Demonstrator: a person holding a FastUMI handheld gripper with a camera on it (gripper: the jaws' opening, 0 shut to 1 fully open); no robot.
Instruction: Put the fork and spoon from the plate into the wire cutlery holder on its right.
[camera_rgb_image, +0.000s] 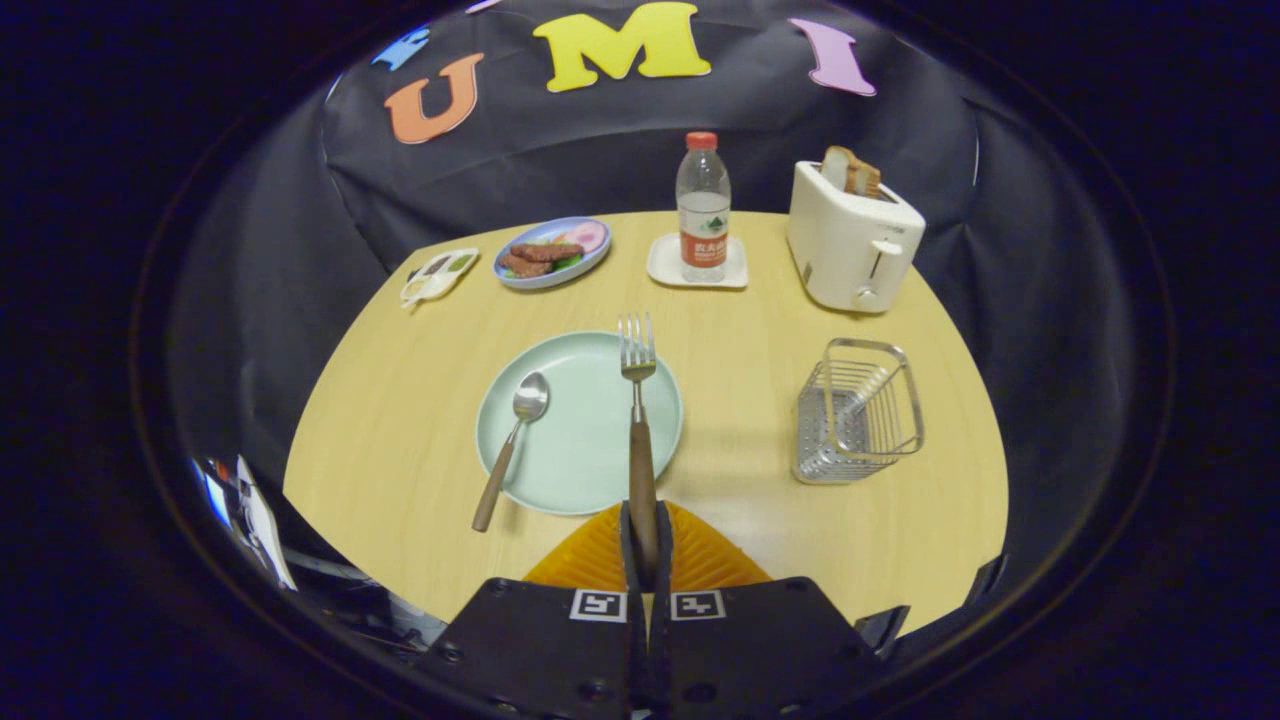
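in the gripper view the gripper (644, 545) has its fingers pinched on the brown wooden handle of the fork (637, 400), whose metal tines point away over the far rim of the pale green plate (590, 455) on the wooden bench (740, 340). the spoon (510, 440), with a shiny bowl and a matching brown handle, lies on the left part of the plate, its handle slanting out over the near rim. right of the plate, well apart from it, stands the wire cutlery holder (858, 410), with a white toaster (850, 240) beyond it holding bread.
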